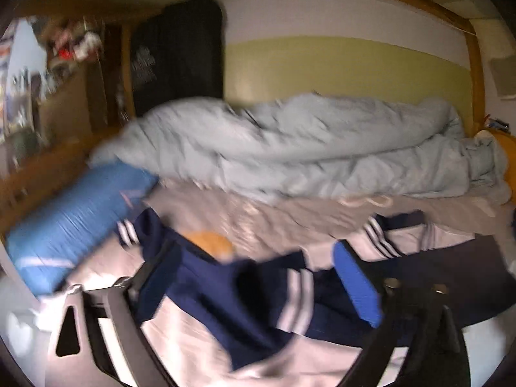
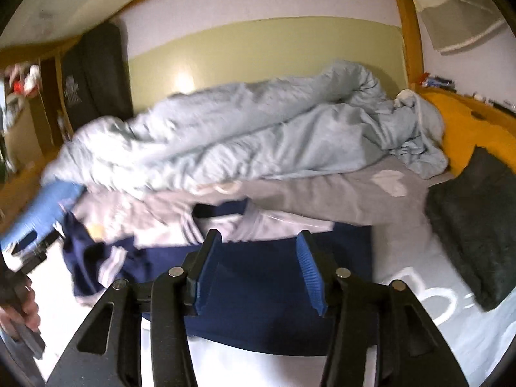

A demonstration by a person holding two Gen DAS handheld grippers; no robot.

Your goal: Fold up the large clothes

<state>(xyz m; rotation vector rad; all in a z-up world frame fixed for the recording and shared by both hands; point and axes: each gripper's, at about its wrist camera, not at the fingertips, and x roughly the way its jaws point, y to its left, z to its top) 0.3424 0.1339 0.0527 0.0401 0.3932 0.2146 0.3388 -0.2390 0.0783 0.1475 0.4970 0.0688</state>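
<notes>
Both jaws gape above navy jacket [image 2: 277, 290] on bed [image 2: 451, 338].

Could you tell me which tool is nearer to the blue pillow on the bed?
Left. The left tool hovers open over the navy jacket, with the blue pillow just off its left side. The right tool is open over the jacket's middle, farther away.

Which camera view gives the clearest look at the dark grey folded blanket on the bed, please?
The right wrist view: the dark grey folded blanket lies fully visible at the right, beside the orange pillow. The left wrist view does not show it at all; only a sliver of that pillow appears at its right edge.
</notes>
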